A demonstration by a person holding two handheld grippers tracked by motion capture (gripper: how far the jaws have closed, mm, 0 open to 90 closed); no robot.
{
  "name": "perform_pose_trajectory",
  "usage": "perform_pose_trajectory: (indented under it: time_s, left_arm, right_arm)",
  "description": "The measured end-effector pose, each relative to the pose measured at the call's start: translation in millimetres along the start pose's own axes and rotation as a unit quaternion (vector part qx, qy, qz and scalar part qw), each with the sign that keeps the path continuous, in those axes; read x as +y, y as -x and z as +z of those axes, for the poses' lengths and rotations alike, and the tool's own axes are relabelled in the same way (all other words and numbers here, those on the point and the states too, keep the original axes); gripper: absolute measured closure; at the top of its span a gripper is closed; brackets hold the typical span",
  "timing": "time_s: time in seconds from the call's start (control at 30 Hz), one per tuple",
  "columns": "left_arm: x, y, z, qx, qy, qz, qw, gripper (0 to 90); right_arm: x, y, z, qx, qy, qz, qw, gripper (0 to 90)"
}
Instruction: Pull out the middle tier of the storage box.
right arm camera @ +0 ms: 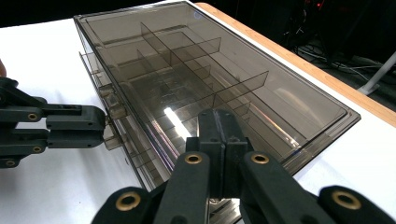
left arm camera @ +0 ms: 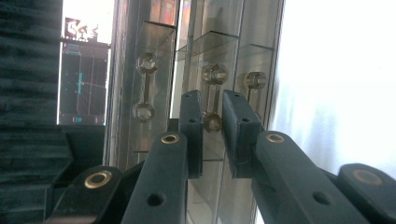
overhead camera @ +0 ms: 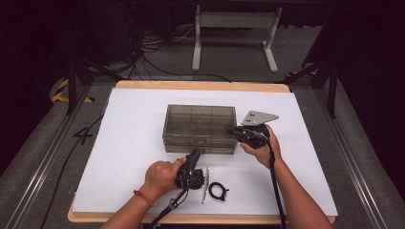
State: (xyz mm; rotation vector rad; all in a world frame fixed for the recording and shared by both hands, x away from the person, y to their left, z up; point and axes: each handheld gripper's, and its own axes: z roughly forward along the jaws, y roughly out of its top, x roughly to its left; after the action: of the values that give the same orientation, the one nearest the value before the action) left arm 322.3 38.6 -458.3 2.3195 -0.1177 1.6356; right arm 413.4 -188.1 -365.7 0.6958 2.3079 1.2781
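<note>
**Two grippers at a smoked drawer box**

A white sheet (overhead camera: 129, 143) covers the table (overhead camera: 200, 86). At its centre stands a smoky clear organizer box (overhead camera: 199, 128), its top divided into compartments, drawers along the front.

The right gripper (overhead camera: 232, 129) rests on the box's top edge at 3 o'clock — jaws pressed together, holding nothing.

The left gripper (overhead camera: 195, 153) meets the front at 6 o'clock, jaws slightly apart either side of a drawer handle (left arm camera: 212, 100); whether they touch it I cannot tell.

A black cable loop (overhead camera: 218, 191) and a silver pen (overhead camera: 206, 183) lie at 6 o'clock, near the sheet's edge.
</note>
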Motion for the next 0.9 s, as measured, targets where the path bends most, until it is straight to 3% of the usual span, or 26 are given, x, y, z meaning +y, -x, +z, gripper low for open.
perform_pose_trajectory:
  time_s: [0.57,0.9]
  left_arm:
    - [2.3,3.4,-11.7,-0.005,0.002,0.014,0.9999,79.0]
    - [2.1,5.1,-17.7,-0.010,0.005,0.013,0.9999,79.0]
  right_arm:
    - [1.4,-1.1,1.1,-0.001,-0.003,-0.002,1.0000,90.0]
    - [2.2,-2.0,1.4,-0.002,-0.005,-0.004,1.0000,90.0]
